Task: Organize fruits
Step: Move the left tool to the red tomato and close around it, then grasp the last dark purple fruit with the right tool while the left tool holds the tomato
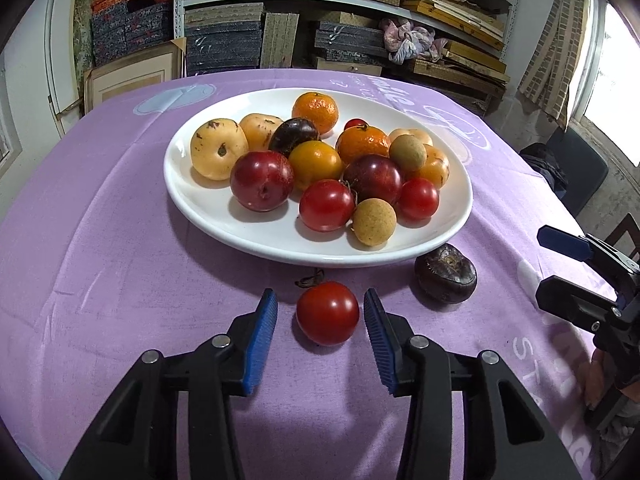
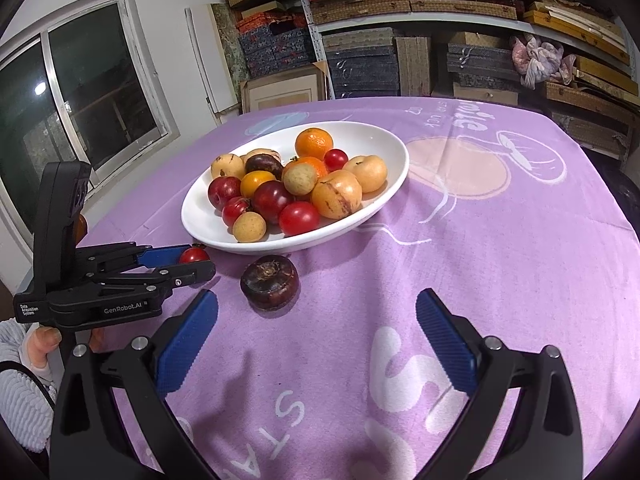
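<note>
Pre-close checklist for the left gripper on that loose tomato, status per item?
1. Left gripper open: ok, the fingers stand apart.
2. Tomato between the fingers: ok, roughly centred with a gap on each side.
3. Pads touching the tomato: not yet, both look clear of it.
4. Plate rim clear of the fingers: ok, it lies beyond the tomato.
5. Dark fruit out of the way: ok, off to the right on the tablecloth.
6. Right gripper not interfering: ok, open and empty over bare cloth.
</note>
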`<state>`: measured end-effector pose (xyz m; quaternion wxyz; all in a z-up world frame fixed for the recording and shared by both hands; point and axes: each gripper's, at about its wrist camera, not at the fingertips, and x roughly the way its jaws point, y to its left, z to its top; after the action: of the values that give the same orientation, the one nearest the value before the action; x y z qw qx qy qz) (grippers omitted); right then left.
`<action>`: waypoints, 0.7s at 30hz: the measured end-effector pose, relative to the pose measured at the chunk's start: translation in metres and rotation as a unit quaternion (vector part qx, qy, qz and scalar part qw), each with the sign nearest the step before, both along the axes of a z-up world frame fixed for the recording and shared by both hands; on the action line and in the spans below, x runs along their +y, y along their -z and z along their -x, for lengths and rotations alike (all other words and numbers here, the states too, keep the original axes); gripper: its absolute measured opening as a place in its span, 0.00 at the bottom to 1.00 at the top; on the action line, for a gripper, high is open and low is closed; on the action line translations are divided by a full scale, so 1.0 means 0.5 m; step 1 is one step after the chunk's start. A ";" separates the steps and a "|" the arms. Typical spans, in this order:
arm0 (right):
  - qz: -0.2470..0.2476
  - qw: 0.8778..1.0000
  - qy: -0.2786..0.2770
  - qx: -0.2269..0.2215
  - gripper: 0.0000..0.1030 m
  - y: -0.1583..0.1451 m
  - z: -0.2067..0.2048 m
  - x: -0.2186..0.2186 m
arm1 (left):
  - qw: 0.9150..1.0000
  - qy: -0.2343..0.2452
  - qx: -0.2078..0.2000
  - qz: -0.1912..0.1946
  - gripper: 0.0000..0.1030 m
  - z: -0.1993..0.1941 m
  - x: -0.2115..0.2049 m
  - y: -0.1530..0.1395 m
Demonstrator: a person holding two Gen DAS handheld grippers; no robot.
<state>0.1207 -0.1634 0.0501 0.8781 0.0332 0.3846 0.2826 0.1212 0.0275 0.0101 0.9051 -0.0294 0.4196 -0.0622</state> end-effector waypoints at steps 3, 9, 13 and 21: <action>0.006 1.000 -0.013 -0.003 0.95 -0.001 0.006 0.011 | 1.000 0.004 0.000 0.002 0.29 0.000 0.000 0.000; 0.033 0.999 -0.037 -0.022 0.95 -0.005 0.023 0.039 | 1.000 0.002 -0.017 -0.021 0.29 0.017 0.000 -0.010; 0.048 0.997 -0.047 -0.025 0.94 -0.003 0.023 0.058 | 1.000 -0.015 -0.013 -0.005 0.29 0.012 0.023 -0.012; 0.104 0.992 -0.064 -0.036 0.80 0.007 -0.004 0.127 | 1.000 -0.021 -0.006 0.006 0.29 0.015 0.035 -0.005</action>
<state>0.1227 -0.1001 0.0465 0.8702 -0.0929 0.3811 0.2980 0.1137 0.0450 0.0128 0.9085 -0.0426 0.4132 -0.0461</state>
